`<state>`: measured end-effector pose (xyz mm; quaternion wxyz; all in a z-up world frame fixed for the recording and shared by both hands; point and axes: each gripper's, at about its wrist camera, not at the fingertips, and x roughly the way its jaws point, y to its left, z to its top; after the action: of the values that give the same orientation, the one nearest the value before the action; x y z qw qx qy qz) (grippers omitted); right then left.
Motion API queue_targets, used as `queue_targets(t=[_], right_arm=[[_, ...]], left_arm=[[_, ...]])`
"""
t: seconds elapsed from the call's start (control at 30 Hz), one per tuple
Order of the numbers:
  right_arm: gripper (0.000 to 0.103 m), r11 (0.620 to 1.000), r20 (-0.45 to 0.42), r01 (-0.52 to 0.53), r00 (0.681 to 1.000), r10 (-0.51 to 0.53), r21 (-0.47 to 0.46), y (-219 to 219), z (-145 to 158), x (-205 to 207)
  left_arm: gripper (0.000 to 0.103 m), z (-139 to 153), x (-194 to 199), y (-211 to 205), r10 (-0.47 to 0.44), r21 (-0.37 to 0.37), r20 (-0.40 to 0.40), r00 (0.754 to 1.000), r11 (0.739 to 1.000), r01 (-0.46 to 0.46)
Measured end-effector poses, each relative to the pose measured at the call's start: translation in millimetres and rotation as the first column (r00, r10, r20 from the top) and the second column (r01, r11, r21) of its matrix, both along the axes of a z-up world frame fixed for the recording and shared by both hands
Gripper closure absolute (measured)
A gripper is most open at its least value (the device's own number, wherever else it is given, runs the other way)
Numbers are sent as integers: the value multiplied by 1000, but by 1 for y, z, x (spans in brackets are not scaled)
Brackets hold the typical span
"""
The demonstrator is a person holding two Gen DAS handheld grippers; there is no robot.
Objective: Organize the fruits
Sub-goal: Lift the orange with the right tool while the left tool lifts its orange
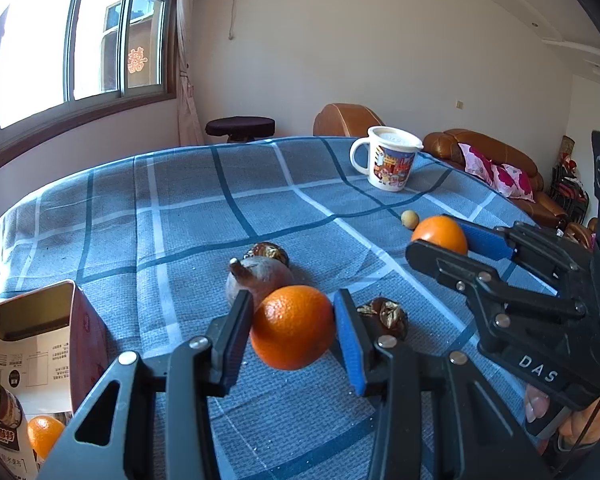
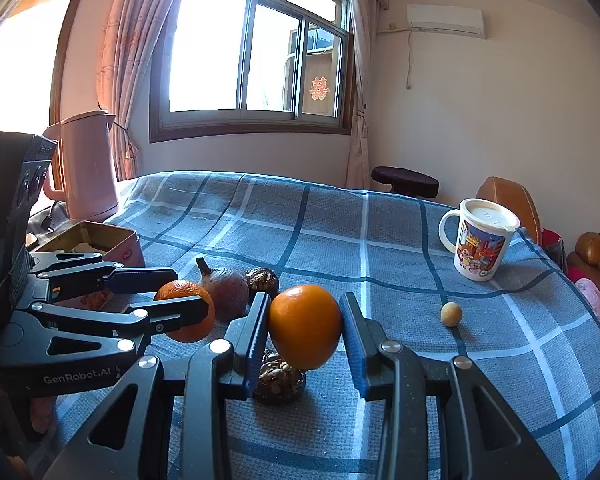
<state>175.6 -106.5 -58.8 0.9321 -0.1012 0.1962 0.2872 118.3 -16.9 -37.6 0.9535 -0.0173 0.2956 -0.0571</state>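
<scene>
My left gripper [image 1: 293,300] is shut on an orange [image 1: 294,328], held just above the blue checked cloth [image 1: 188,216]. Behind it lie a brown pear-shaped fruit [image 1: 256,280] and two dark husked fruits [image 1: 272,252] [image 1: 384,314]. My right gripper [image 2: 306,304] is shut on a second orange [image 2: 305,326], which hangs over a dark husked fruit [image 2: 278,376]. Each gripper shows in the other's view: the right gripper [image 1: 432,236] at the right, the left gripper [image 2: 186,292] at the left. A small yellow fruit [image 2: 451,314] lies alone on the cloth.
An open tin box [image 1: 40,320] stands at the near left with another orange [image 1: 44,436] inside. A printed mug [image 2: 480,240] stands at the far right of the table, a pink kettle [image 2: 86,164] at the far left. A brown sofa [image 1: 480,148] lies beyond the table.
</scene>
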Motion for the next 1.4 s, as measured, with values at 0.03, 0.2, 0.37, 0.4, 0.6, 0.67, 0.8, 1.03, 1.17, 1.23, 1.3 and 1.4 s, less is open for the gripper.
queue_targets(t=[0.03, 0.2, 0.37, 0.4, 0.6, 0.67, 0.8, 1.03, 1.17, 1.23, 1.3, 1.4], right_arm=[[66, 1000, 2, -1, 1000, 1, 3, -1, 0, 0], [66, 1000, 14, -4, 1000, 4, 15, -2, 1, -2], [66, 1000, 27, -8, 1000, 7, 29, -4, 3, -4], [66, 999, 29, -9, 1000, 8, 32, -5, 3, -4], [66, 999, 41, -15, 999, 13, 45, -6, 4, -6], [66, 999, 44, -16, 999, 14, 49, -7, 4, -7], [66, 998, 50, -18, 999, 15, 56, -8, 4, -8], [66, 998, 56, -23, 998, 20, 64, -9, 5, -9], [66, 997, 58, -24, 998, 20, 68, -10, 6, -8], [66, 997, 60, -25, 998, 21, 70, -10, 6, -9], [66, 997, 64, -27, 998, 22, 74, -11, 6, -10], [66, 996, 71, -30, 997, 24, 84, -12, 6, -11]], left_arm=[[60, 1, -1, 0, 1, 0, 5, 1000, 1000, -1], [60, 3, -4, 2, 6, -5, 25, 1000, 1000, -6], [60, 5, -8, 4, 15, -8, 48, 999, 1000, -15], [60, 5, -9, 4, 16, -9, 53, 998, 1000, -15], [60, 8, -14, 3, 23, -3, 83, 996, 1000, -22], [60, 8, -15, 2, 20, 1, 86, 996, 1000, -20], [60, 10, -18, 2, 25, 6, 103, 994, 1000, -26], [60, 11, -20, 1, 26, 12, 115, 993, 1000, -27], [60, 12, -22, 0, 26, 14, 120, 992, 999, -28], [60, 12, -22, 1, 28, 13, 123, 992, 999, -30], [60, 12, -23, 1, 30, 11, 127, 991, 999, -32], [60, 13, -26, 1, 32, 9, 135, 990, 999, -33]])
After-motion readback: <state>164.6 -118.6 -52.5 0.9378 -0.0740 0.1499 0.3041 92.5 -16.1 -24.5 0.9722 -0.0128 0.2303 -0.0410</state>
